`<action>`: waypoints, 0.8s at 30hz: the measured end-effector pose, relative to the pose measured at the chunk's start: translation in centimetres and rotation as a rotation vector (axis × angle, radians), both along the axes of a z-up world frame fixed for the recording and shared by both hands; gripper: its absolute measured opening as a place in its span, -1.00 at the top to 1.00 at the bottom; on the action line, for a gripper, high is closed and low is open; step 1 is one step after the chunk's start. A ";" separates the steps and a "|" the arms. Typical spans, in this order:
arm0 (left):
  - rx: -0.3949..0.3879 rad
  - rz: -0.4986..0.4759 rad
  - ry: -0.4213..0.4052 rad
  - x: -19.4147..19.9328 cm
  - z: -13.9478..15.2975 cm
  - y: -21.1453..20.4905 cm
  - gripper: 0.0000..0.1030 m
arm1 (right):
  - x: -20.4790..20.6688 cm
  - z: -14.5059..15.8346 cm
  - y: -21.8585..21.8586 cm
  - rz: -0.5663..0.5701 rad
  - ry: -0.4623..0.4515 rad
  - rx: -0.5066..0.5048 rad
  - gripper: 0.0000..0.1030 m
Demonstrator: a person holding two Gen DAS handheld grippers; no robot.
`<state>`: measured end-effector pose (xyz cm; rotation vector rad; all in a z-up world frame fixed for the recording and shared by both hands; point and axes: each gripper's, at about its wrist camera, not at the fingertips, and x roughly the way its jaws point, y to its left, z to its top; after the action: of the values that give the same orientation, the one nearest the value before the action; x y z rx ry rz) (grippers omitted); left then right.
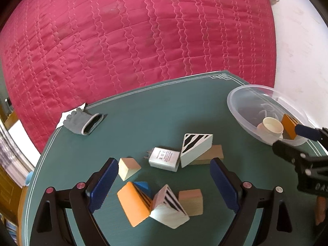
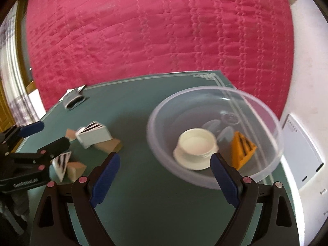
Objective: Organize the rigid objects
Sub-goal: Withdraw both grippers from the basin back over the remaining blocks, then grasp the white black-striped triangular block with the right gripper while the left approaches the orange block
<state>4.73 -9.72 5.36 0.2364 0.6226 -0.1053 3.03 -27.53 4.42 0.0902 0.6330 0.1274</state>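
Clear bowl (image 2: 256, 110) holds a cup (image 2: 194, 145) and orange block (image 2: 243, 149); blocks (image 1: 155, 201) and charger (image 1: 164, 158) wait. Left tongs (image 1: 164, 174) and right tongs (image 2: 165, 169) gape wide, empty.

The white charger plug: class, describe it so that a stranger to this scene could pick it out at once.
Start at the green table and find the cluster of blocks at its middle. The white charger plug lies flat there, beside a white striped wedge. It alone has metal prongs and printed text.
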 end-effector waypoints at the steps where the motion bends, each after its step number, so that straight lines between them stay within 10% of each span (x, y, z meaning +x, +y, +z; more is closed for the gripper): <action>1: 0.000 0.001 0.000 0.0 0.0 0.1 -0.81 | -0.1 0.0 0.3 0.010 0.004 0.003 -0.76; 24: -0.026 0.110 0.090 -1.0 -1.7 8.8 -0.81 | -0.9 -1.7 6.8 0.215 0.133 0.029 -0.76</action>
<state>3.76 -0.96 3.64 0.1728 0.7223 -0.0181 2.18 -20.75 2.68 0.0584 0.7730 0.3403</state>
